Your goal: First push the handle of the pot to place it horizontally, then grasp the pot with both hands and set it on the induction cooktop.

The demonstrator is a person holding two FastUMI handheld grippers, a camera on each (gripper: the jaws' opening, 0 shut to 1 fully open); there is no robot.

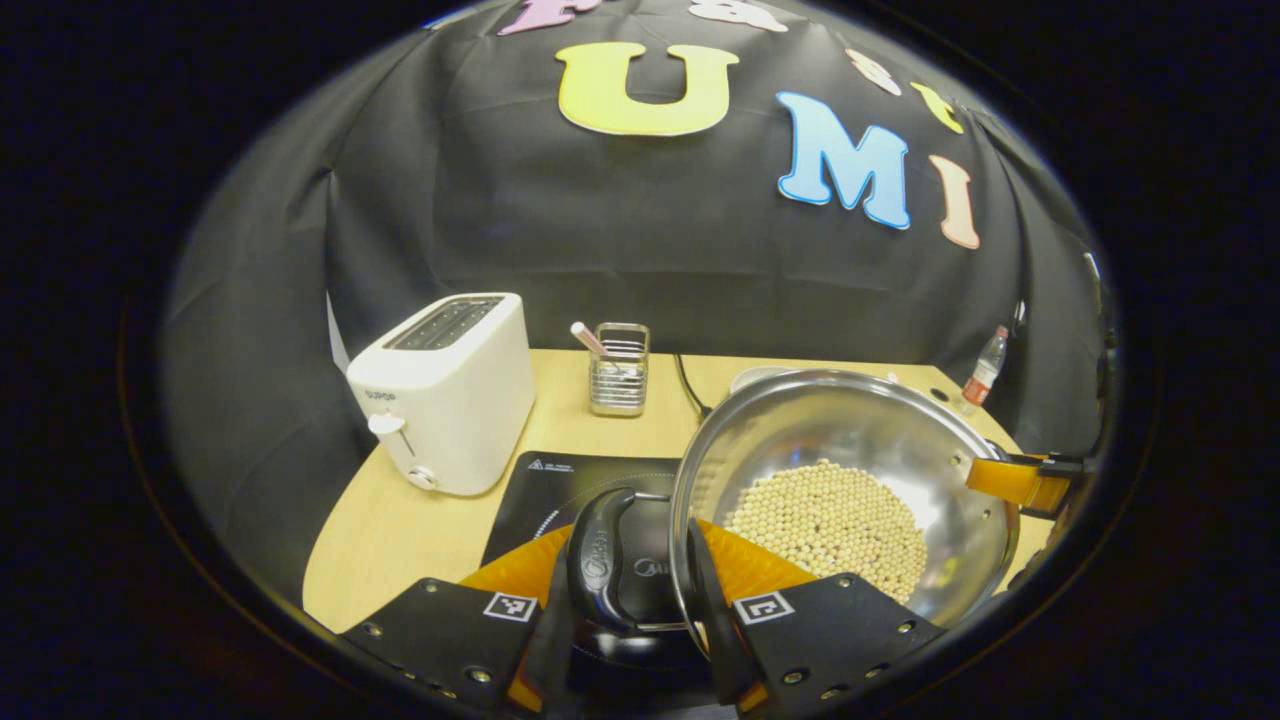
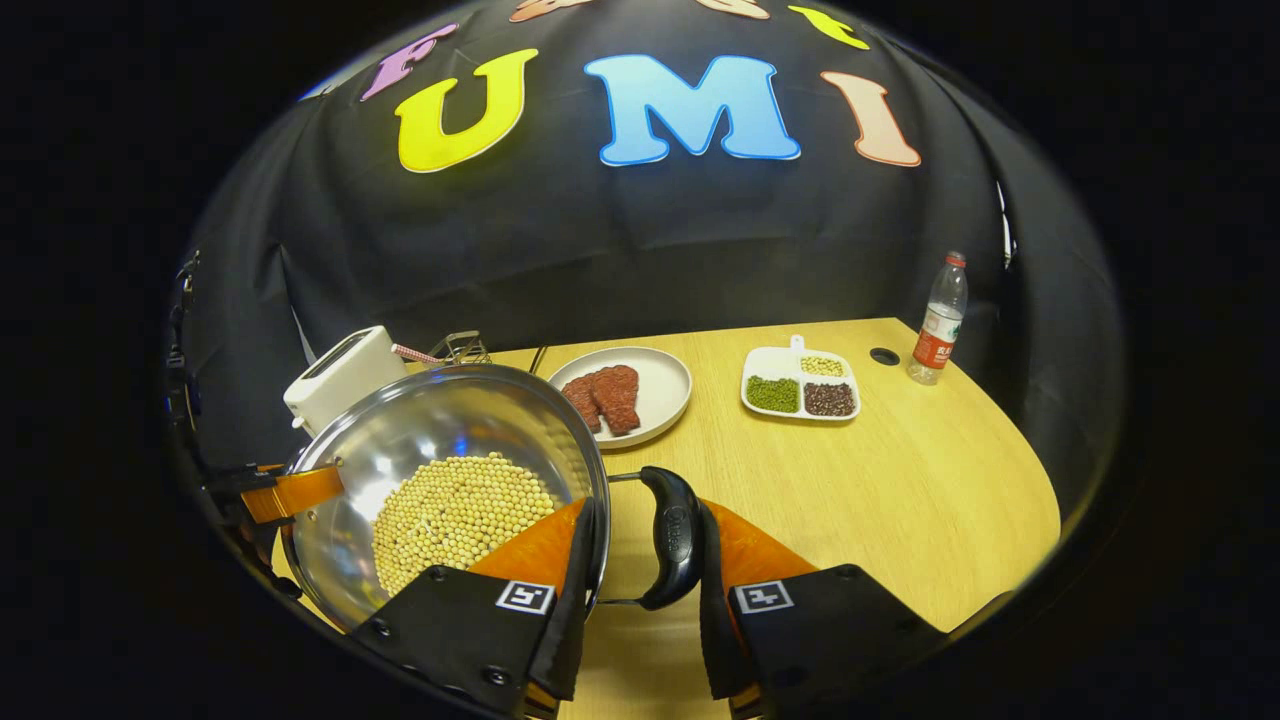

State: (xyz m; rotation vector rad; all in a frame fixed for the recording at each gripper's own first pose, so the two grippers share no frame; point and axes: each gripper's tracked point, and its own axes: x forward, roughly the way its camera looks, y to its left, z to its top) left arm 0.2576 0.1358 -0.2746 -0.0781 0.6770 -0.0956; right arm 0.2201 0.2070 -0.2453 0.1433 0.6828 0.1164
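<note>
A steel pot holding pale beans hangs tilted over the table. My left gripper is shut on its near black handle. Under that handle lies the black induction cooktop. The right gripper grips the pot's far side. In the right gripper view the pot and its beans sit at the left. There my right gripper is shut on the other black handle, and the left gripper shows at the pot's far rim.
A white toaster and a wire utensil holder stand behind the cooktop. A plate of red meat, a divided dish of beans and a water bottle sit on the wooden table.
</note>
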